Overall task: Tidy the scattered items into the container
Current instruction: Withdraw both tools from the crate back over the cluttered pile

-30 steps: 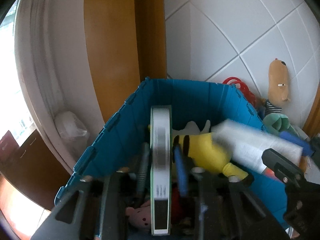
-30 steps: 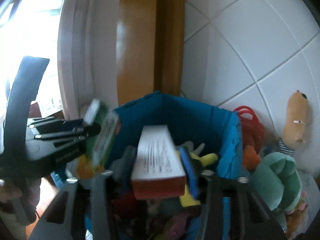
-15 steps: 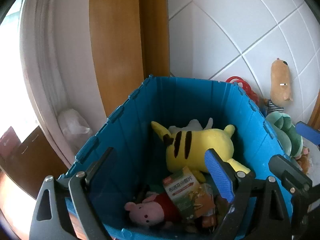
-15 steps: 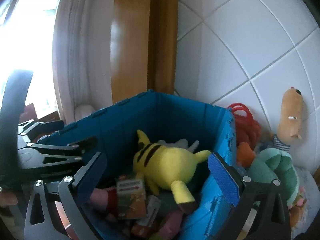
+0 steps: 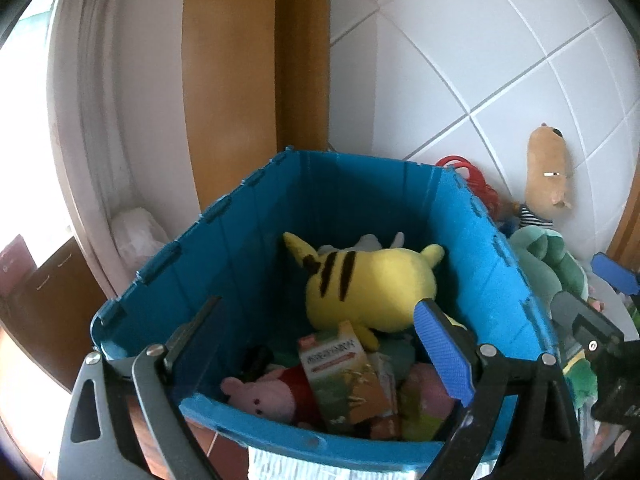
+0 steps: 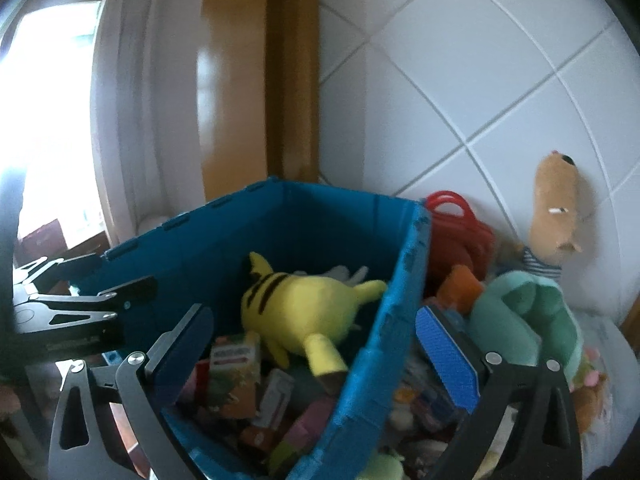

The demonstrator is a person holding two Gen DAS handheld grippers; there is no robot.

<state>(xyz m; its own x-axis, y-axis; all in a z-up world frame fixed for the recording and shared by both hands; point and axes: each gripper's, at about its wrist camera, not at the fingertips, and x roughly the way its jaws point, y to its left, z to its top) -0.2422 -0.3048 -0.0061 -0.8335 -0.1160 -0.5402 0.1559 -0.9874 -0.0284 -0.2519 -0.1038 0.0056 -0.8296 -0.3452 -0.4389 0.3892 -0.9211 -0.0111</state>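
Observation:
A blue plastic crate (image 5: 256, 240) (image 6: 400, 280) holds a yellow striped plush (image 5: 368, 284) (image 6: 304, 308), a pink pig plush (image 5: 264, 394), a green-and-orange box (image 5: 344, 376) (image 6: 236, 376) and other small packs. My left gripper (image 5: 320, 352) is open and empty above the crate's near side. My right gripper (image 6: 320, 356) is open and empty, straddling the crate's right wall. Outside the crate to the right lie a green plush (image 5: 548, 264) (image 6: 524, 320), a tan plush (image 5: 548, 176) (image 6: 556, 204) and a red handled item (image 6: 456, 220).
A white tiled wall (image 5: 480, 80) stands behind the crate, with a wooden door frame (image 5: 248, 80) and a white curved surface (image 5: 112, 100) at left. A white bag (image 5: 136, 228) lies left of the crate. Several small toys and packs (image 6: 432, 400) lie right of the crate.
Both grippers opened and let go of their boxes, which dropped into the crate. Both grippers have since drawn back a little, the right one shifting rightwards.

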